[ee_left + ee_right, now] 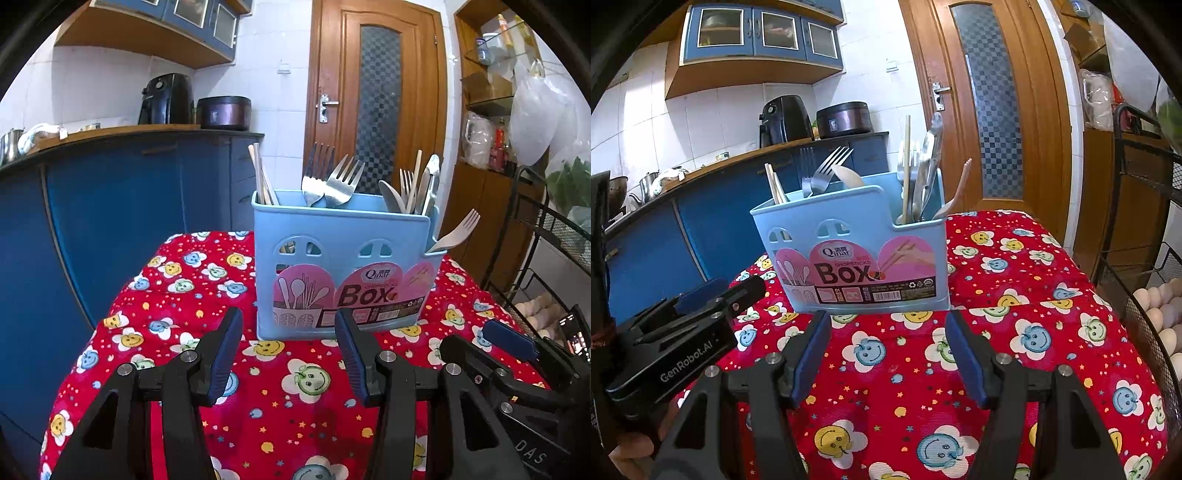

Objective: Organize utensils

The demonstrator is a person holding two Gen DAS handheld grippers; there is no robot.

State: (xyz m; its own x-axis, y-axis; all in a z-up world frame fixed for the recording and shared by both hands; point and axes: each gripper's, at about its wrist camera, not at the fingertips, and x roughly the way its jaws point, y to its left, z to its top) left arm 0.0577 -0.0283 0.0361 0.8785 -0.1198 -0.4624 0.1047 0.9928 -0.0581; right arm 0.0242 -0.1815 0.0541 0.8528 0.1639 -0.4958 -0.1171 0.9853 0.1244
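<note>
Nearest you, your left gripper [288,332] hangs over the red flowered cloth [288,406] with its jaws spread and nothing between them. Your right gripper [888,334] is the same, spread and empty, just short of the box.

Ahead of both stands the blue utensil box [343,258], upright on the cloth. Chopsticks [260,177] sit in its left section, metal forks [332,184] in the middle, and knives and more cutlery [417,188] crowd the right.

One pale fork [456,232] leans out over the right wall, perhaps not seated properly.

You look nearly finished: no loose cutlery shows on the cloth, so only that leaning fork may need tidying
</note>
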